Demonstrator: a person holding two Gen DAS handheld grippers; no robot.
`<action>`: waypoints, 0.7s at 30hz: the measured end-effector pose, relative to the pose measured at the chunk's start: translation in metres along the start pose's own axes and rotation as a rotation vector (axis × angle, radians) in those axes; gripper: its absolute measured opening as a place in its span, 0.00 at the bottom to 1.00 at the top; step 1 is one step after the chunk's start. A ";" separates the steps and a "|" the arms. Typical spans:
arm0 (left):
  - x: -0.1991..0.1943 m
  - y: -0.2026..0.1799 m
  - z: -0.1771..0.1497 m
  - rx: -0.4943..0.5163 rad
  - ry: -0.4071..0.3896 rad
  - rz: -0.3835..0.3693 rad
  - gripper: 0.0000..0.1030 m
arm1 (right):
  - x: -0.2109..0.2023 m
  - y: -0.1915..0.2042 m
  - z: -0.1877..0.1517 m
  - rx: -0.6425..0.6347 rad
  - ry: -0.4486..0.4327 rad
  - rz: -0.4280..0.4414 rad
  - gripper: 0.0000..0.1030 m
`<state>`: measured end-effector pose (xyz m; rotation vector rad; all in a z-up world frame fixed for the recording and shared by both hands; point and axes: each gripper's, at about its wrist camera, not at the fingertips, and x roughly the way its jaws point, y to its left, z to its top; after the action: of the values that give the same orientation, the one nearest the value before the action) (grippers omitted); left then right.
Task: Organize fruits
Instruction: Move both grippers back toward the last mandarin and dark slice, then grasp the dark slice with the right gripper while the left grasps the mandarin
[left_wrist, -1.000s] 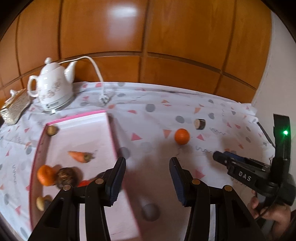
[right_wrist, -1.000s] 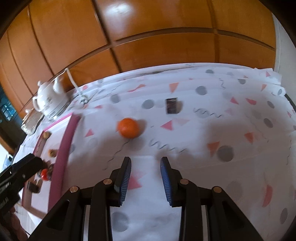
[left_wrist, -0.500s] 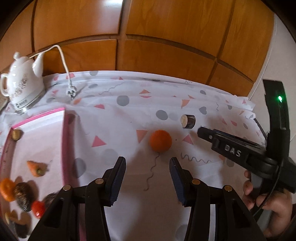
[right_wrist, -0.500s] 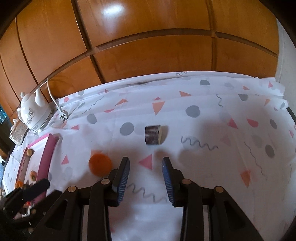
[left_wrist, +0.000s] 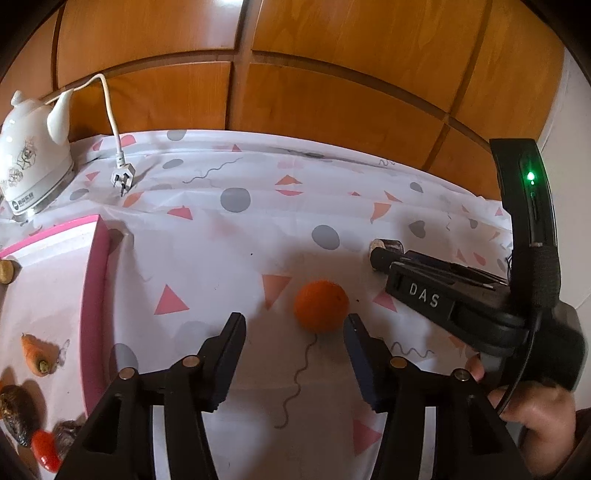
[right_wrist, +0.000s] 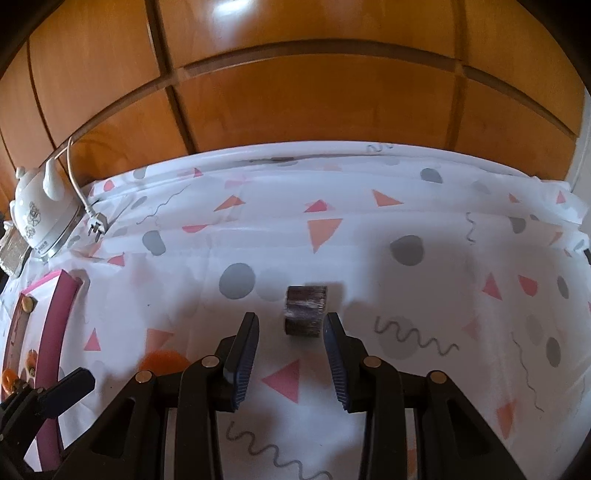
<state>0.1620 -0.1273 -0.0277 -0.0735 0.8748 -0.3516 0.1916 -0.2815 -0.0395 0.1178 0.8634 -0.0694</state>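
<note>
The left tool (left_wrist: 293, 338) is opening its jaws around nothing yet; the orange (left_wrist: 320, 305) is sitting on the bench's patterned cloth (left_wrist: 221, 258) just ahead of the tips, nearer the right-hand pad. The right tool (right_wrist: 290, 339) is standing open, empty, with the short brown cylinder (right_wrist: 305, 309) lying on its side just beyond its tips. The pink tray (left_wrist: 96, 295) is holding a carrot (left_wrist: 35, 352) and other produce.

Risks, as I judge them: the round orange may be rolling off if one pad is nudging it first, and the cylinder could be rolling too. The two tools are working close together and might be colliding.

The right tool's body is reading "DAS" (left_wrist: 424, 294); the kettle's (left_wrist: 31, 162) base label is unreadable.
</note>
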 end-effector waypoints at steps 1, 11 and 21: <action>0.001 0.000 0.001 0.001 0.000 0.002 0.54 | 0.000 0.002 0.000 -0.016 -0.009 -0.008 0.35; 0.018 -0.001 0.004 -0.005 0.018 -0.007 0.54 | 0.001 0.003 -0.001 -0.080 -0.030 -0.025 0.13; 0.028 -0.010 0.011 0.012 0.022 -0.027 0.54 | 0.008 -0.007 0.004 -0.004 -0.005 0.020 0.30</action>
<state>0.1844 -0.1469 -0.0393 -0.0707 0.8942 -0.3838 0.1988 -0.2886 -0.0435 0.1224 0.8575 -0.0490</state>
